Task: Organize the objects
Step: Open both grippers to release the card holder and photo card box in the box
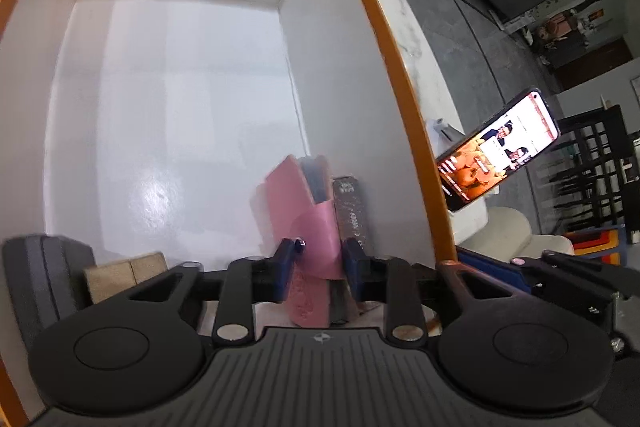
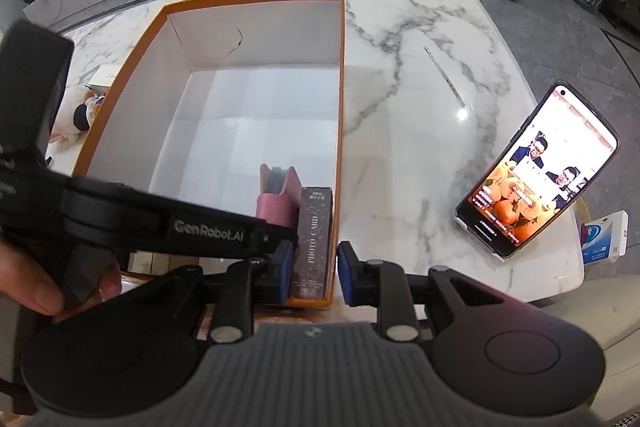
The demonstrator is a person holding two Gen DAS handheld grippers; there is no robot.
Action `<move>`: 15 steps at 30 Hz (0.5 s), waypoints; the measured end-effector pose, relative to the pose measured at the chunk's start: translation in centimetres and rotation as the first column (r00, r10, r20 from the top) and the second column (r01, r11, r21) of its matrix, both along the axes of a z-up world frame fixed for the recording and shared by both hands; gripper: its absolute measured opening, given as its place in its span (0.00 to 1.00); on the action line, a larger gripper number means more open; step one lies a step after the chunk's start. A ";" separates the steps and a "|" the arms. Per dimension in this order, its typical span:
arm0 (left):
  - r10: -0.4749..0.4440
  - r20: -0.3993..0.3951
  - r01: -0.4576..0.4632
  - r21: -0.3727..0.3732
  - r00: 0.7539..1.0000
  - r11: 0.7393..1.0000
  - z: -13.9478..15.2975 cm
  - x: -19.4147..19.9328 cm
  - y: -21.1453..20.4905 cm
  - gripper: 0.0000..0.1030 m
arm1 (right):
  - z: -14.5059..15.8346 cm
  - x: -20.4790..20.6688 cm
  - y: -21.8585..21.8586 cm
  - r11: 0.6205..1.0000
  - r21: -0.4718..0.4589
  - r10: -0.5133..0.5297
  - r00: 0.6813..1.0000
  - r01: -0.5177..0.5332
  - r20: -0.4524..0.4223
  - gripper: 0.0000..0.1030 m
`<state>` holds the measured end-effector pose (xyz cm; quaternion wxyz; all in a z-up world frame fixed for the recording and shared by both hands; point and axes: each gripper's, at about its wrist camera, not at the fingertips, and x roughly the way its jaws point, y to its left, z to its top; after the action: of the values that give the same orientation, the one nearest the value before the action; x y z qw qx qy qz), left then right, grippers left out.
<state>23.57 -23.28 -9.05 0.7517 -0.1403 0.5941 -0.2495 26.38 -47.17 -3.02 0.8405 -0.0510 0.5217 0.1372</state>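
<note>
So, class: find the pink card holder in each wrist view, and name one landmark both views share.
Left wrist: the pink card holder stands low and centre, inside the orange-rimmed box, between the left gripper fingers.
Right wrist: the holder sits low, just left of centre, beside the dark photo card box.
Shared landmark: the lit phone, right of the box.

The pouch [image 2: 276, 197] and the card box [image 2: 314, 241] stand together in the open box [image 2: 340, 75], near corner; the phone [image 2: 536, 173] stands right of it on the table [image 2: 420, 131].
</note>
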 end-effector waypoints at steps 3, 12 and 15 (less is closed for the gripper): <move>0.000 0.069 -0.005 0.077 0.998 0.997 1.0 -0.5 0.0 0.23 | -0.1 -0.1 -0.2 1.000 0.004 -0.003 1.000 0.003 -0.002 0.26; 0.016 0.023 -0.017 0.065 1.000 0.998 0.7 -0.4 -0.5 0.26 | -0.2 0.0 -0.5 1.000 0.013 -0.007 1.000 0.007 -0.003 0.25; 0.050 -0.046 -0.051 -0.021 0.998 0.998 0.1 -0.1 0.1 0.29 | -0.2 -0.2 -0.6 1.000 0.008 -0.003 1.000 0.003 -0.001 0.25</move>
<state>23.46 -23.20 -8.94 0.7425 -0.1691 0.6045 -0.2337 26.15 -47.73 -3.20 0.8405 -0.0467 0.5218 0.1380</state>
